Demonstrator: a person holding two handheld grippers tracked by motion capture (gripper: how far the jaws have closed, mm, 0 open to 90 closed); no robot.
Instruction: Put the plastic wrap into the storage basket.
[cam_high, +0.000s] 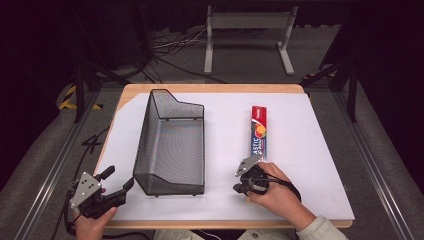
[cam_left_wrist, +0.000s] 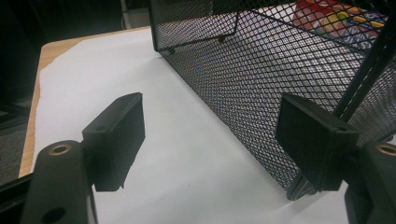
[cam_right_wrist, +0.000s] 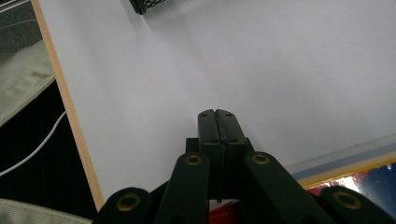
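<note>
A long red box of plastic wrap lies lengthwise on the white table cover, right of the black mesh basket. My right gripper sits at the box's near end, pointing left toward the basket's front corner. In the right gripper view its jaws are pressed together with nothing between them, and the box shows beneath and behind them. My left gripper rests at the table's front left, open. In the left gripper view the basket's mesh wall stands just beyond the right jaw.
The wooden table edge runs along the front, with the white cover over most of the top. Behind the table stand a grey metal frame and loose cables on the floor. Dark stands flank both sides.
</note>
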